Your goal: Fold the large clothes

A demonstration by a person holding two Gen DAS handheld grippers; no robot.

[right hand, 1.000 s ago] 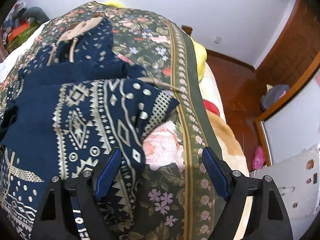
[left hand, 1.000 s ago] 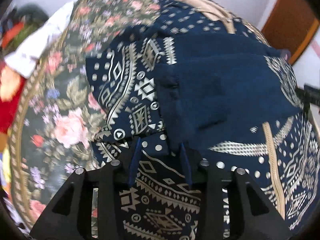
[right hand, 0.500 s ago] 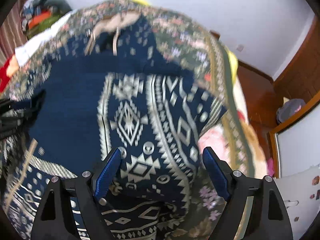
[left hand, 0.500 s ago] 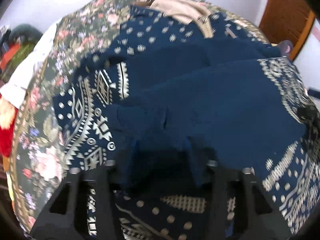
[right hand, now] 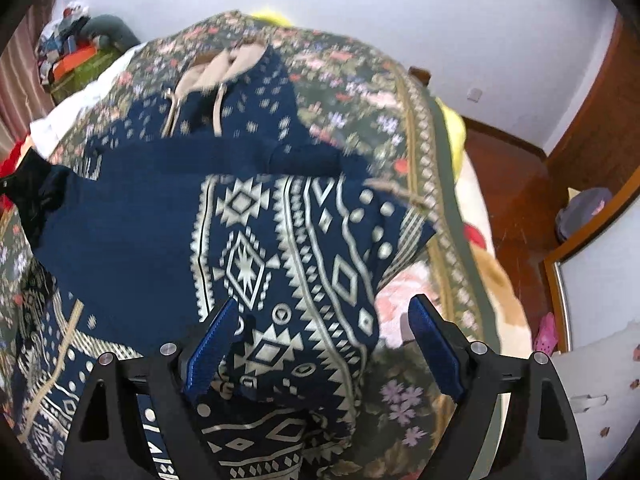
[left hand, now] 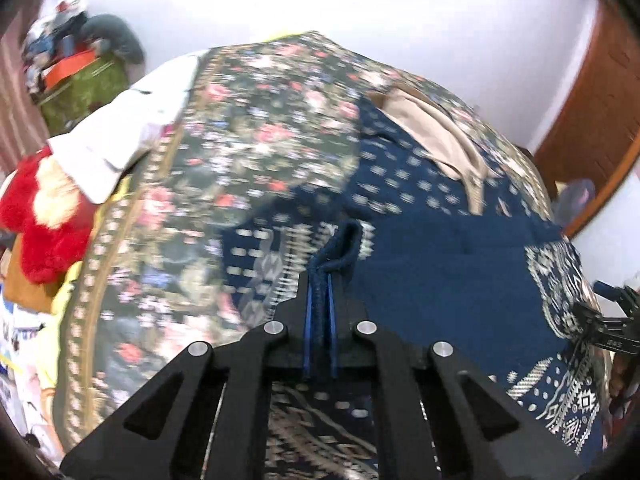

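My left gripper (left hand: 320,280) pinches a garment (left hand: 440,264) fold; my right gripper (right hand: 320,344) gapes wide, widening, over its bed-edge sleeve.

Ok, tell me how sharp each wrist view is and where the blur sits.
Left wrist view: the floral bedspread and navy patterned garment are smeared by motion, while the left gripper stays crisp. Right wrist view: the garment's near pattern is fairly sharp, its far beige end blurred. Both views bulge from fisheye distortion.
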